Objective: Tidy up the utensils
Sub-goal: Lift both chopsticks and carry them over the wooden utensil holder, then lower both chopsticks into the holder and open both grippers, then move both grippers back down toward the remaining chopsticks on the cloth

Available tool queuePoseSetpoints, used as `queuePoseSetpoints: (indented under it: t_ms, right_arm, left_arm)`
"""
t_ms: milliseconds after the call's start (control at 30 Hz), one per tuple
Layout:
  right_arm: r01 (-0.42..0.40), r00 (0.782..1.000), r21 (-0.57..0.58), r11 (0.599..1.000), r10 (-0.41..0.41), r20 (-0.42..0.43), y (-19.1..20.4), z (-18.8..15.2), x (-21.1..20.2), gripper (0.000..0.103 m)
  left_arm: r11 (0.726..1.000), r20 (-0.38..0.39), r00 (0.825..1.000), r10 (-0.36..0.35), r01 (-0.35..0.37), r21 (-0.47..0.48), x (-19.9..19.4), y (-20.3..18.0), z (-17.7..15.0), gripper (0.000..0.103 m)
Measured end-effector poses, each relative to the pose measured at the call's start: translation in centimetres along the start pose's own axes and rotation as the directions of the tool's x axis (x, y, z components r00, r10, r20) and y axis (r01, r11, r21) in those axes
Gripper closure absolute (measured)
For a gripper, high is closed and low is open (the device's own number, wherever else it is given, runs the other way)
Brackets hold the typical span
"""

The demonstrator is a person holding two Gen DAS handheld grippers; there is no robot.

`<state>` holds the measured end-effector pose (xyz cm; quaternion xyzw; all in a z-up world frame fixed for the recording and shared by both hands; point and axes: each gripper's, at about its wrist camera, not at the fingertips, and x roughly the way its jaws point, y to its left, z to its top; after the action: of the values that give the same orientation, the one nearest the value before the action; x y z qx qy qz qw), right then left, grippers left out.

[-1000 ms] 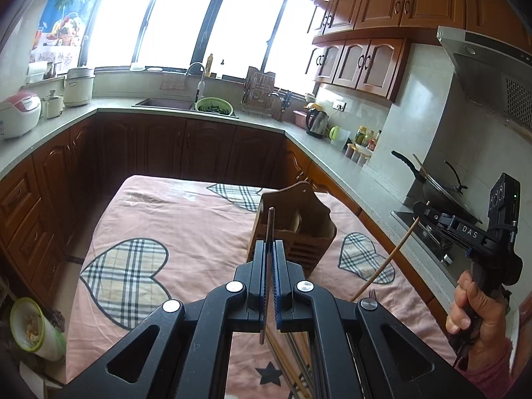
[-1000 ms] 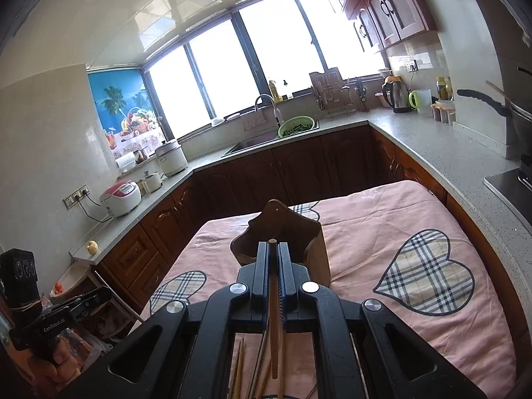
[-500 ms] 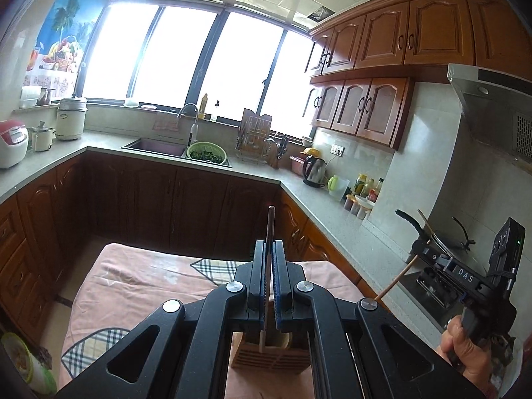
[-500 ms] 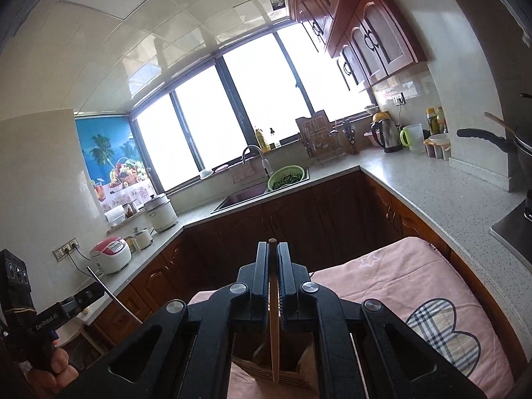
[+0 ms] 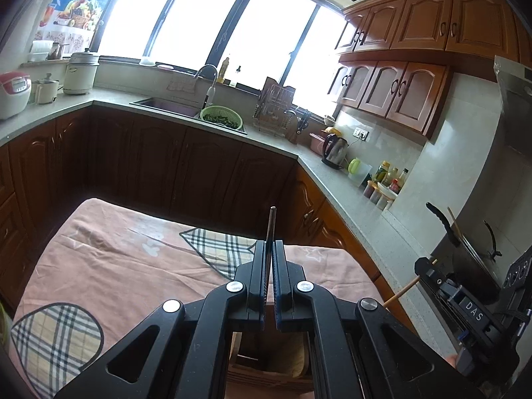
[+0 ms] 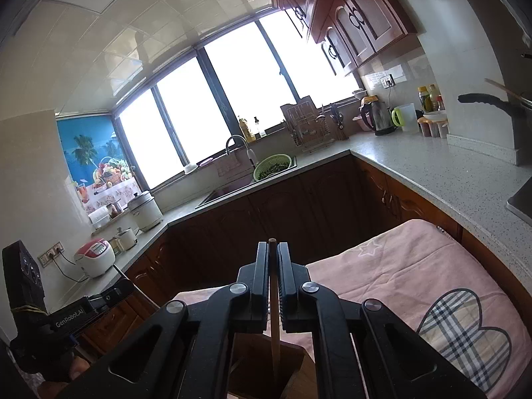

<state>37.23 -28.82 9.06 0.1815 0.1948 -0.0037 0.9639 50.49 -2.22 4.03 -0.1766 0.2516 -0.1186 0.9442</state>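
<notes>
My left gripper is shut on a thin dark metal chopstick that sticks up past its fingertips. Right under it, the open top of the wooden utensil holder shows between the arms. My right gripper is shut on a wooden chopstick whose lower end hangs into or just over the holder; which one I cannot tell. In the left wrist view, the right gripper appears at the far right with its wooden chopstick. The right wrist view shows the left gripper at the far left.
The holder stands on a table under a pink cloth with plaid hearts. Dark cabinets and a grey counter wrap around, with a sink, a green colander, a kettle and a pan on the stove.
Both grippers have moved forward over the table, so the holder that stood ahead now lies beneath them. Each still holds its chopstick.
</notes>
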Motion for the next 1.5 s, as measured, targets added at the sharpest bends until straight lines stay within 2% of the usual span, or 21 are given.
queuePoseSetpoints:
  t_ms: [167,300,433,733,900,933,967,1000,1033,1100,1133,1200,1233,1300,1500]
  right_arm:
    - [0.014,0.999,0.020,1.000,-0.013,-0.031,-0.8,-1.6,1.4,0.098]
    - [0.022,0.999,0.023,0.999,-0.022,-0.025,-1.3,-2.0,1.5,0.099]
    - [0.029,0.999,0.029,0.999,-0.028,-0.033,-1.6,-1.8,1.6,0.098]
    - [0.029,0.996,0.053,0.998,-0.024,-0.080,-2.2,-1.9,2.1,0.094]
    - [0.025,0.994,0.054,0.998,-0.019,-0.108,-2.0,-2.2,2.3,0.092]
    - [0.023,0.994,0.056,0.998,-0.017,-0.112,-2.1,-2.2,2.3,0.090]
    - [0.021,0.993,0.059,0.998,-0.015,-0.115,-2.1,-2.3,2.2,0.087]
    - [0.020,0.993,0.063,0.998,-0.012,-0.115,-2.2,-2.3,2.0,0.073]
    - [0.013,0.994,0.068,0.998,-0.006,-0.111,-2.2,-2.4,1.7,0.052]
    - [0.008,0.995,0.072,0.997,-0.001,-0.098,-2.3,-2.5,0.8,0.031]
    - [0.004,0.996,0.073,0.997,0.003,-0.093,-2.3,-2.6,0.2,0.027]
    - [-0.009,0.995,0.081,0.997,0.016,-0.095,-2.5,-2.9,-0.8,0.021]
    - [-0.015,0.995,0.085,0.996,0.023,-0.098,-2.6,-3.0,-1.4,0.014]
    - [-0.023,0.994,0.088,0.996,0.032,-0.100,-2.6,-3.5,-2.8,0.011]
    - [-0.044,0.991,0.076,0.996,0.053,-0.126,-2.3,-5.6,-7.5,0.008]
  left_arm:
    - [1.000,-0.020,1.000,0.002,-0.002,-0.022,1.9,0.5,-0.6,0.102]
    - [1.000,-0.026,1.000,0.012,-0.013,-0.015,2.4,0.7,-0.9,0.101]
    - [0.999,-0.052,0.999,0.007,-0.009,-0.032,2.1,1.1,-1.3,0.103]
    - [1.000,-0.050,0.999,0.007,-0.008,-0.010,1.2,1.2,-0.9,0.103]
    - [1.000,-0.066,0.998,0.007,-0.008,-0.017,1.0,1.5,-1.2,0.100]
    - [1.000,-0.071,0.997,0.006,-0.008,-0.019,0.8,1.6,-1.3,0.099]
    - [1.000,-0.076,0.997,0.009,-0.011,-0.022,0.7,1.8,-1.3,0.093]
    - [1.000,-0.080,0.997,0.009,-0.011,-0.026,0.4,1.9,-1.4,0.083]
    - [0.999,-0.080,0.997,0.014,-0.016,-0.030,0.0,2.0,-1.5,0.077]
    - [0.999,-0.069,0.997,0.025,-0.027,-0.028,-1.2,2.1,-1.7,0.059]
    - [0.999,-0.065,0.997,0.030,-0.031,-0.026,-1.9,2.2,-1.9,0.055]
    - [0.999,-0.064,0.997,0.043,-0.045,-0.026,-3.5,2.3,-2.5,0.035]
    - [0.999,-0.057,0.997,0.044,-0.045,-0.025,-4.6,2.4,-2.9,0.033]
    - [0.998,-0.048,0.997,0.055,-0.055,-0.012,-6.7,2.4,-3.8,0.022]
    - [0.995,-0.068,0.993,0.095,-0.093,0.028,-12.7,2.5,-7.3,0.020]
